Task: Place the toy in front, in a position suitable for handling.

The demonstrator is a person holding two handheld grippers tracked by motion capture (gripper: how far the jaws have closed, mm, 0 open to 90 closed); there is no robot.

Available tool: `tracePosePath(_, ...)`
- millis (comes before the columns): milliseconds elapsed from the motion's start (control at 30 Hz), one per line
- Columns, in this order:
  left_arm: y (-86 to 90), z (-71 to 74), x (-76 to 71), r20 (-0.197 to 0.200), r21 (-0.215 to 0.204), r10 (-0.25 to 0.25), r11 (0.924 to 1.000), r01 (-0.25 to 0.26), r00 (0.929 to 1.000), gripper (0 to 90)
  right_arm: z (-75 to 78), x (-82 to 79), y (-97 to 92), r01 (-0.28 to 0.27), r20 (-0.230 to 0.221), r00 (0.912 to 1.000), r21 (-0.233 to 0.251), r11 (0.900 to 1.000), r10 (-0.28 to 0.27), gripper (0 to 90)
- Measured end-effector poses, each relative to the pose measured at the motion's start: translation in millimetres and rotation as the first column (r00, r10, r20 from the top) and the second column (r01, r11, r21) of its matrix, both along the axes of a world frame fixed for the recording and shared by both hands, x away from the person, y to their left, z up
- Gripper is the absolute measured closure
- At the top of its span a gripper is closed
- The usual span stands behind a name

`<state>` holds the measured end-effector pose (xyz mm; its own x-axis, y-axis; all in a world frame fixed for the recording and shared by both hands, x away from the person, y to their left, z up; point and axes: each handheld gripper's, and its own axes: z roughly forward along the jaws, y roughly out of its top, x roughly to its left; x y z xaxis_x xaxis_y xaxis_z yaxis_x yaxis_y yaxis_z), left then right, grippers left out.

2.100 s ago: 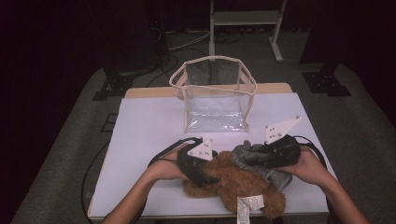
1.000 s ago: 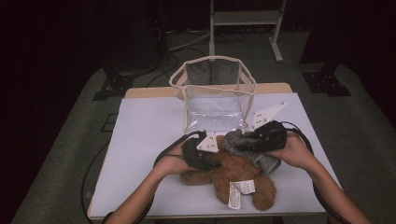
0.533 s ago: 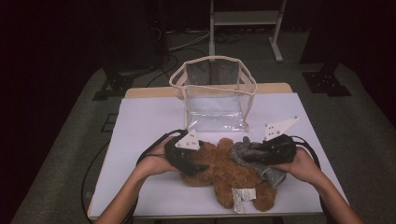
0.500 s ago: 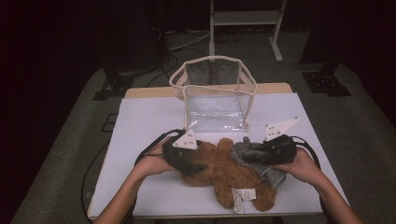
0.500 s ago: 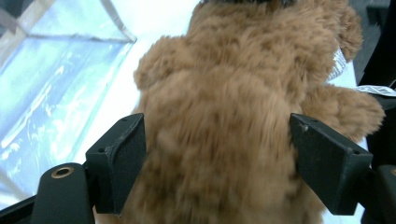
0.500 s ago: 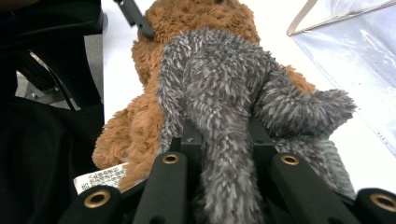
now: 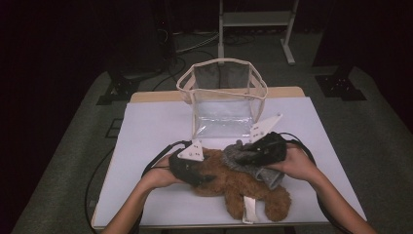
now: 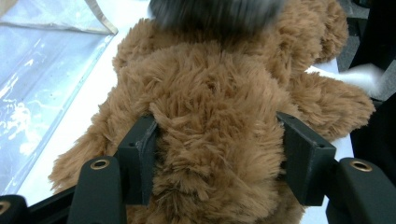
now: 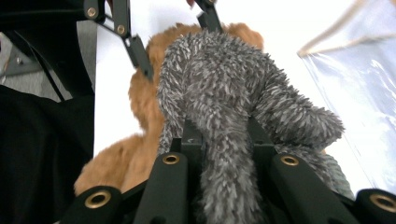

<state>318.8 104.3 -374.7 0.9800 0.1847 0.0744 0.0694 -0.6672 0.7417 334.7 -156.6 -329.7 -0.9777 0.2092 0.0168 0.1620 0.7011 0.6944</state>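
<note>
Brown furry plush bear [image 7: 234,183] is being squeezed by the closing left claw [image 8: 219,163] and a grey fuzzy plush toy [image 9: 224,121] is being clamped by the right claw [image 9: 224,140], outside the clear plastic tan-trimmed bag [image 7: 223,100] on the counter [image 7: 146,126].

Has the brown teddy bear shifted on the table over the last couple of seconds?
Yes, slightly. The brown teddy bear lay right at the near edge of the white table; it now sits a little farther in, toward the clear bag.

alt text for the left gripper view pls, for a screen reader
The left gripper, its two black jaws just closing, presses them into the flanks of a brown plush toy lying on a white table. A blurred grey plush toy lies at its far end, and a clear plastic bag at left.
</note>
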Motion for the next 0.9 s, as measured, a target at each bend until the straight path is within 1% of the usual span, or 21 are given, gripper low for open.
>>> tracePosePath(67, 1.3, 0.2, -0.8, 0.009, 0.003, 0.0, 1.0, 0.0, 1.0, 35.6, -3.4, 2.2, 10.5, -0.012, -0.004, 0.9999, -0.012, 0.9999, 0.012, 74.1)
tracePosePath(133, 5.9, 0.6, -0.1, 0.009, -0.006, 0.009, 0.9999, -0.009, 0.9999, 32.2, -8.4, 3.8, 13.1, -0.012, -0.009, 0.9999, -0.031, 0.9995, 0.011, 74.3)
tracePosePath(233, 14.8, 2.4, 1.9, 0.004, -0.041, 0.029, 0.9988, -0.028, 0.9996, 26.8, -14.2, 4.0, 6.0, 0.003, -0.02, 0.9998, -0.011, 0.9999, -0.003, 74.5)
tracePosePath(300, 19.2, 2.3, 1.9, 0.0, -0.033, 0.046, 0.9984, -0.046, 0.9989, 21.5, -16.7, 3.3, 0.1, 0.011, -0.024, 0.9997, 0.002, 0.9999, -0.011, 74.6)
tracePosePath(333, 21.5, 1.5, 1.8, 0.0, -0.031, 0.048, 0.9984, -0.048, 0.9988, 20.9, -17.1, 2.5, -2.0, 0.015, -0.029, 0.9995, 0.006, 0.9999, -0.015, 74.6)
tracePosePath(367, 23.3, 0.0, 1.4, -0.011, -0.035, 0.049, 0.9982, -0.049, 0.9988, 21.9, -17.3, 2.5, -3.4, 0.012, -0.027, 0.9996, 0.012, 0.9999, -0.012, 74.6)
tracePosePath(433, 24.8, -3.8, -0.8, -0.021, -0.038, 0.035, 0.9986, -0.036, 0.9992, 28.8, -15.0, 2.2, -2.9, 0.01, -0.035, 0.9993, 0.006, 0.9999, -0.01, 74.6)
tracePosePath(500, 23.6, -6.4, -2.3, -0.019, -0.038, 0.029, 0.9988, -0.03, 0.9994, 34.0, -11.2, 2.8, 1.8, 0.0, -0.044, 0.999, 0.003, 1.0, 0.0, 74.5)
tracePosePath(533, 22.6, -7.6, -3.4, -0.02, -0.04, 0.023, 0.9989, -0.024, 0.9995, 35.5, -9.1, 3.6, 5.2, -0.008, -0.042, 0.9991, -0.007, 0.9999, 0.008, 74.5)
tracePosePath(567, 21.7, -8.3, -5.1, -0.012, -0.042, 0.013, 0.999, -0.013, 0.9998, 36.9, -7.1, 4.3, 9.1, -0.012, -0.044, 0.999, -0.016, 0.9998, 0.011, 74.5)
tracePosePath(633, 20.3, -8.6, -8.6, -0.009, -0.04, 0.005, 0.9992, -0.005, 0.9999, 38.6, -4.9, 8.3, 17.6, -0.027, -0.039, 0.9989, -0.033, 0.9991, 0.025, 74.5)
tracePosePath(667, 19.8, -9.0, -10.1, -0.008, -0.04, 0.005, 0.9992, -0.005, 1.0, 38.8, -5.1, 11.1, 23.9, -0.031, -0.048, 0.9984, -0.043, 0.9986, 0.029, 74.5)
tracePosePath(733, 20.0, -9.6, -13.3, 0.002, -0.026, -0.005, 0.9996, 0.005, 1.0, 39.2, -6.9, 16.6, 32.9, -0.051, -0.052, 0.9975, -0.055, 0.9972, 0.048, 74.5)
tracePosePath(867, 21.5, -12.3, -21.5, 0.002, -0.027, -0.018, 0.9995, 0.018, 0.9998, 40.2, -8.8, 25.1, 51.3, -0.065, -0.077, 0.9952, -0.05, 0.9967, 0.061, 74.5)
tracePosePath(900, 21.6, -12.3, -23.4, 0.008, -0.019, -0.025, 0.9995, 0.025, 0.9997, 40.5, -9.5, 26.4, 56.2, -0.067, -0.079, 0.9949, -0.049, 0.9965, 0.063, 74.5)
